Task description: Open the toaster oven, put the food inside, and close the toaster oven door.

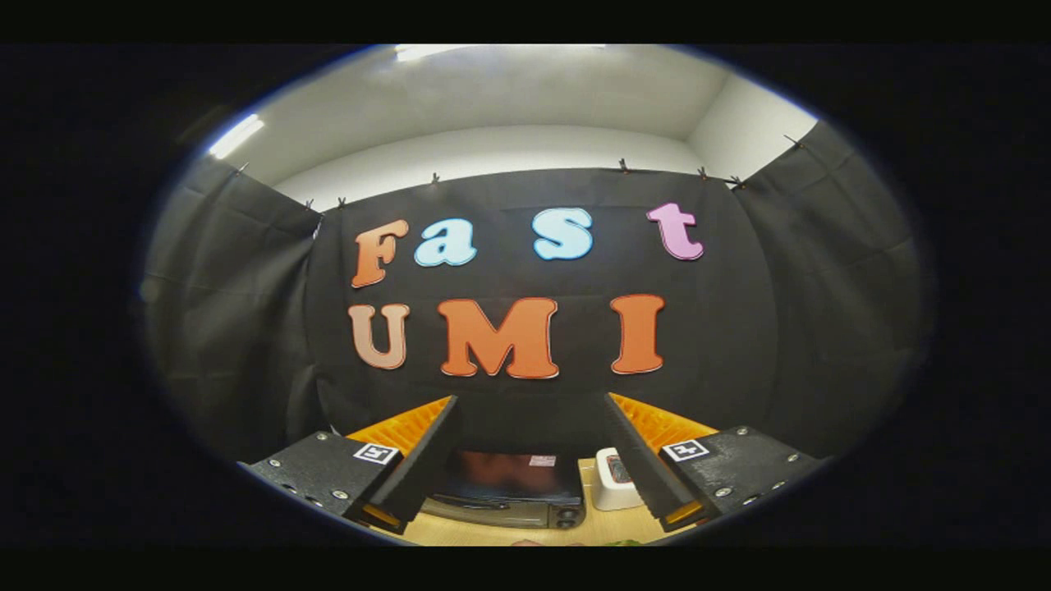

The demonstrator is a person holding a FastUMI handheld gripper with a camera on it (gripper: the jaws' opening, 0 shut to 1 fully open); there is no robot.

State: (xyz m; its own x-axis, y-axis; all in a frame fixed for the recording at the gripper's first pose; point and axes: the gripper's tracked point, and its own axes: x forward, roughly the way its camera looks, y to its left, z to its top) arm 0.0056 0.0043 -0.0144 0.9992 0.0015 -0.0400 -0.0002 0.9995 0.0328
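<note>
From my seat at the remote end I see mostly the booth's black cloth wall, hung by small clips from a pale wall and ceiling above it, with a bright ceiling light off to the left. Below that cloth runs the light wooden tabletop, and on it sits the toaster oven, dark-bodied, its glass door shut and upright, with a reddish reflection across the glass and a pair of knobs at its right end. The oven lies beyond the fingers and shows in the gap between them, low in my view, well apart from the tips. Just to the right of the oven stands a small white device, partly hidden behind the right finger. My tool is spread wide, its two fingers angled outward with nothing between them and touching nothing; each carries a small square marker on its upper block. At the nearest strip of tabletop I can make out a sliver of something green and a pinkish sliver beside it, too little of either for me to say what they are.
</note>
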